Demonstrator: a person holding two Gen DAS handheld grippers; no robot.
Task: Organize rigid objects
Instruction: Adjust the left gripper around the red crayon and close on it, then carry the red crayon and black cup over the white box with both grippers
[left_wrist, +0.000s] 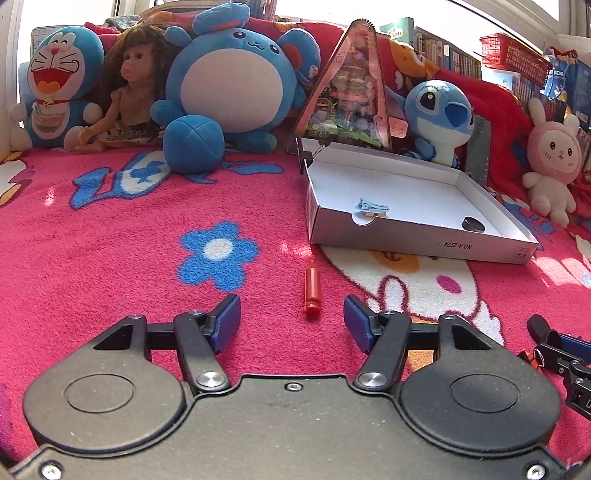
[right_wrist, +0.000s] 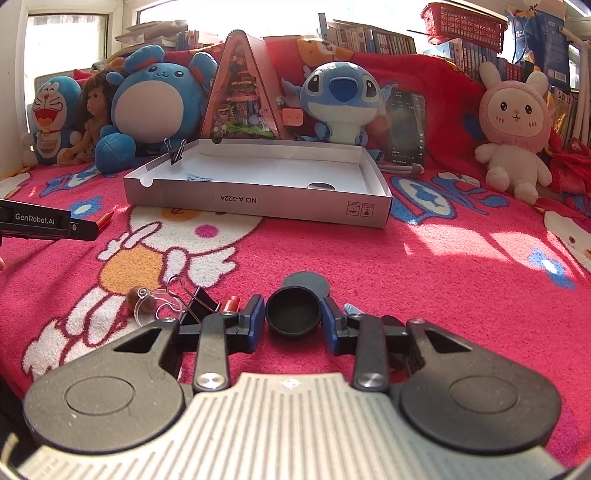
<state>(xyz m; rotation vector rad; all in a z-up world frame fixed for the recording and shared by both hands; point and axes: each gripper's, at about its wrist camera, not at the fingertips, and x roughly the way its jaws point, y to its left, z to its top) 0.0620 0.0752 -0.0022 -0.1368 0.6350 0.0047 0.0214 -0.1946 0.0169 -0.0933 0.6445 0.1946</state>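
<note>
My left gripper (left_wrist: 291, 308) stands open low over the pink blanket. A small red cylinder (left_wrist: 312, 291) lies on the blanket just ahead of its fingertips, nearer the right one, untouched. My right gripper (right_wrist: 293, 318) is shut on a small black round cup (right_wrist: 293, 312), with both blue pads against its sides. A flat black disc (right_wrist: 306, 282) lies right behind the cup. The open white cardboard box (left_wrist: 421, 242) (right_wrist: 258, 205) holds a light-blue clip (left_wrist: 371, 206) and a black round cap (left_wrist: 473, 223). A black binder clip (right_wrist: 177, 153) is clamped on its far left corner.
Beside my right gripper lie a black binder clip (right_wrist: 199, 302), a small red piece (right_wrist: 231, 303) and a clear hook with a brown ball (right_wrist: 147, 301). Plush toys, a doll (left_wrist: 131, 85) and a triangular display case (left_wrist: 351, 92) line the back. A tablet (right_wrist: 406, 125) leans there.
</note>
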